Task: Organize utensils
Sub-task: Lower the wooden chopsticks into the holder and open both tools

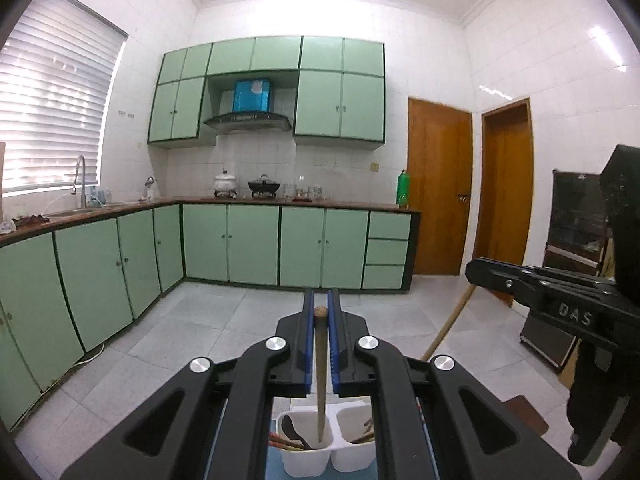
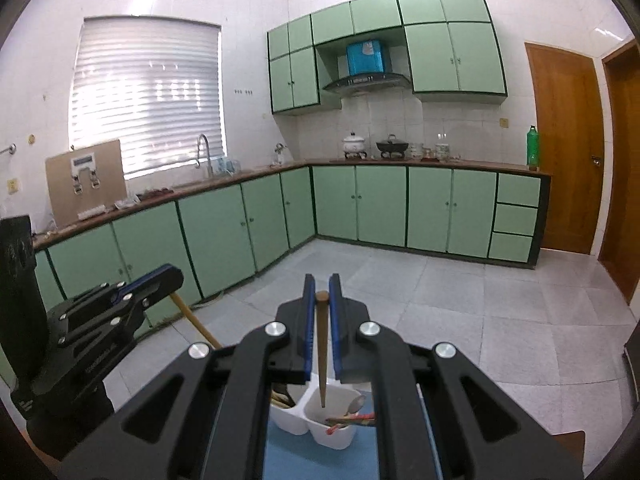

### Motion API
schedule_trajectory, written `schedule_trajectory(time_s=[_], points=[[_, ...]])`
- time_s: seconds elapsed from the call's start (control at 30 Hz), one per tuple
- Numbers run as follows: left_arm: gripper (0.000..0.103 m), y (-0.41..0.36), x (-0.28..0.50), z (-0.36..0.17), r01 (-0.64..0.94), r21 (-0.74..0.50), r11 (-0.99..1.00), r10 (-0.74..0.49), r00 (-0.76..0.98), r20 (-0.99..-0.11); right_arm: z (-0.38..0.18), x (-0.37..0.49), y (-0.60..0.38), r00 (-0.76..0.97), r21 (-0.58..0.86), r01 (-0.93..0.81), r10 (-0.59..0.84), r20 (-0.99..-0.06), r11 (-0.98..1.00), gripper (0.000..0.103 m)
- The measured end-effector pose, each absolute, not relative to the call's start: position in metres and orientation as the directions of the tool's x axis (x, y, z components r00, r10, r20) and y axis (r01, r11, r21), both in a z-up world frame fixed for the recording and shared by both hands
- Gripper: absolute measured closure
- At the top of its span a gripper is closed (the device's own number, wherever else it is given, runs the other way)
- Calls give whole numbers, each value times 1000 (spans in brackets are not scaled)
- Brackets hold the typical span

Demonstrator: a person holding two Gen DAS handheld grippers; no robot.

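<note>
Each hand-held gripper (image 1: 320, 312) grips chopstick (image 1: 321, 376)

A brown wooden chopstick (image 1: 321, 364) is held upright, tip down, above the left cup of a white two-cup holder (image 1: 304, 458). A second chopstick (image 2: 322, 354) is held above the right cup, with spoons (image 2: 356, 404) inside.

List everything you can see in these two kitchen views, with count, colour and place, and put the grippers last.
chopstick: two, brown wood, one clamped in each gripper, over the holder
utensil holder: one, white, two compartments, on a blue mat
spoon: one, silver, right compartment
base cabinets: green, under the counter
pot: one, white, back counter
wok: one, black, beside the pot
bottle: one, green, counter's right end
faucet: one, silver, below the window
left gripper: black, blue pads, shut
right gripper: same, shut
</note>
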State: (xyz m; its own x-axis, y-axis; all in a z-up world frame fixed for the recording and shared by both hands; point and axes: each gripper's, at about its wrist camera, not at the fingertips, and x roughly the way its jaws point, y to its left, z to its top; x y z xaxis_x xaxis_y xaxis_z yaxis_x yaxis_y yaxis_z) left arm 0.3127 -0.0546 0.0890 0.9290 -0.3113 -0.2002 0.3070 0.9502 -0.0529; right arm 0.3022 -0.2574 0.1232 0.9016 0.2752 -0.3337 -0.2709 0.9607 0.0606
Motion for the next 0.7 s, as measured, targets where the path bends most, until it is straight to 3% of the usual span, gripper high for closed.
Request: schedule_trajectory(time_s=[0.43,0.5,0.57,0.6,0.7], points=[[96,-66,370,36,290,-87,953,-302,894,-330,56,342,-248,854,68,-246,249,-457,967,94],[86,-66,373,34,286,-91,954,-300,889,-347,51,342,-248,849,73,-246,252,-464,966,89],[77,-64,374,32,281,-94,955,-296,888,-353,50,341,-252,856,74,-231,238,-459,970,75],[75,-63,373,32,279,-94,956,-294,889,-352,50,339,-254,859,78,-224,235,-454,971,73],[55,-61,361,33,271,-79,959,-281,894,-348,53,328,-262,872,89,-201,219,-437,976,62]])
